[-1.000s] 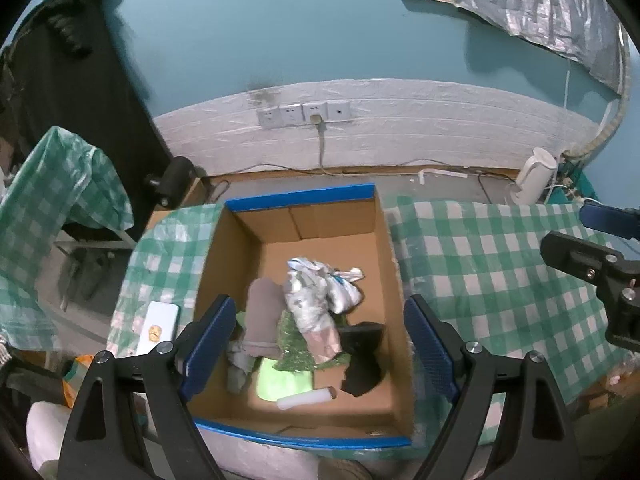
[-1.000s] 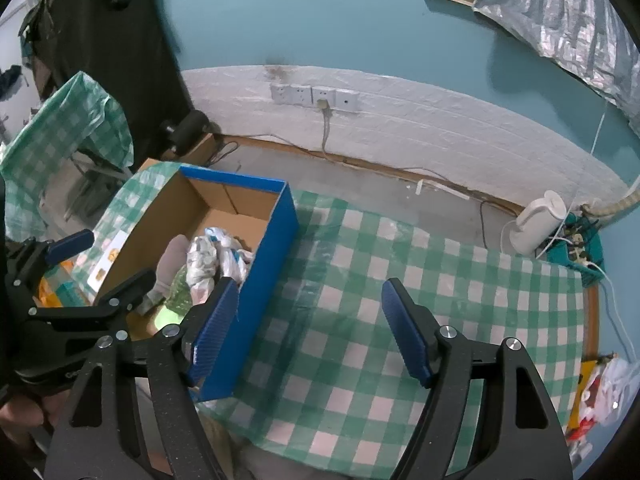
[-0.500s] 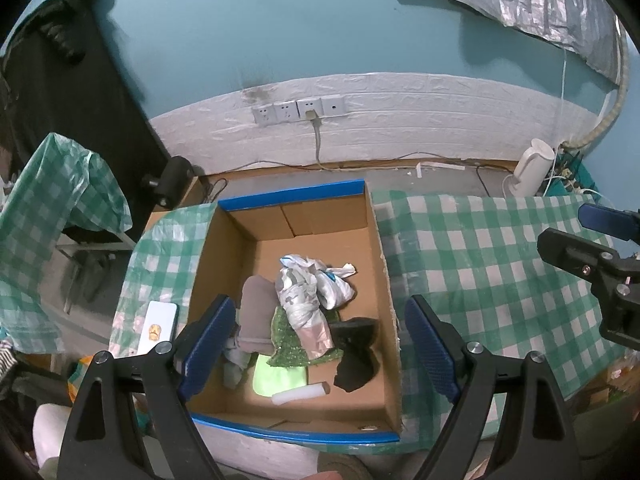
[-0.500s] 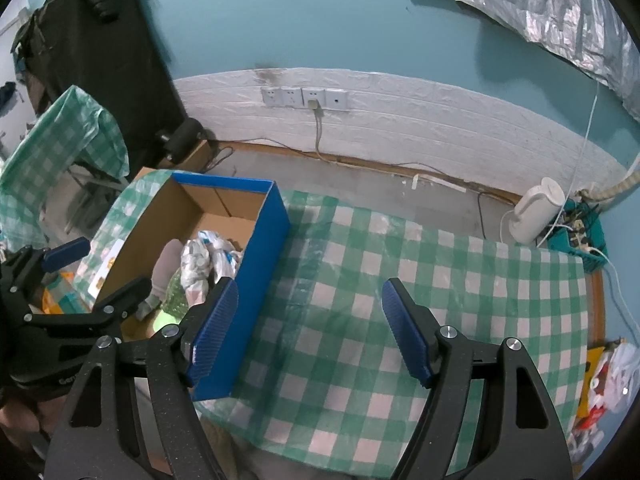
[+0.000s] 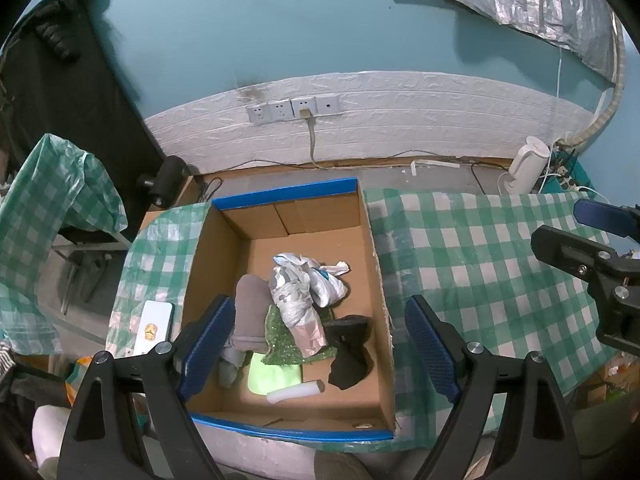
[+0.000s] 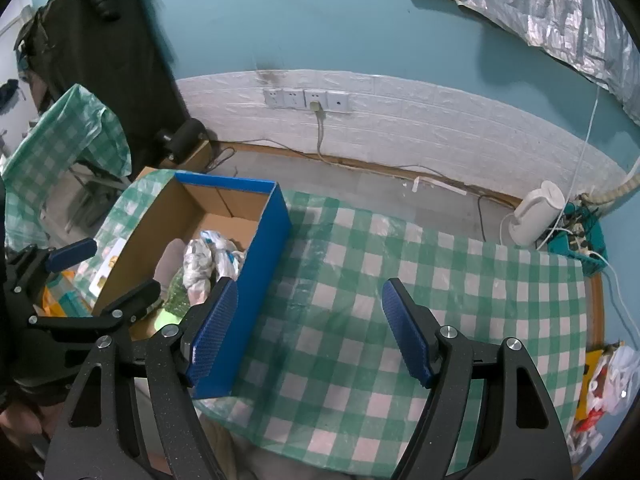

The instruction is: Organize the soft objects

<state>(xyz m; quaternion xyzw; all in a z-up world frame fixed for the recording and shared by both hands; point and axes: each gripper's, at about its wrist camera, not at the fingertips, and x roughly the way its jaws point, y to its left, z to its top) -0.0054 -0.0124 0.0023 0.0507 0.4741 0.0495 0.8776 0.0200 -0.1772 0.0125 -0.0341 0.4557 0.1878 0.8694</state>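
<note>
A blue-edged cardboard box (image 5: 372, 248) stands on the left part of the green-checked table (image 5: 480, 264). In it lie a grey-white crumpled cloth (image 5: 296, 292), a taupe sock (image 5: 250, 312), a green fuzzy piece (image 5: 284, 340), a black sock (image 5: 350, 348), a light green item (image 5: 272, 376) and a white roll (image 5: 296, 390). My left gripper (image 5: 320, 344) is open and empty, high above the box. My right gripper (image 6: 310, 332) is open and empty above the bare tablecloth (image 6: 400, 264), to the right of the box (image 6: 264, 256).
A white card with a yellow mark (image 5: 154, 326) lies left of the box. A white kettle (image 6: 538, 212) and a power strip stand on the floor beyond the table. Wall sockets (image 5: 294, 108) with a cable are behind. A checked-cloth chair (image 5: 52, 200) is at left.
Both grippers have risen and drawn back a little; the box and table look smaller and lower in view. Nothing in the box has moved.
</note>
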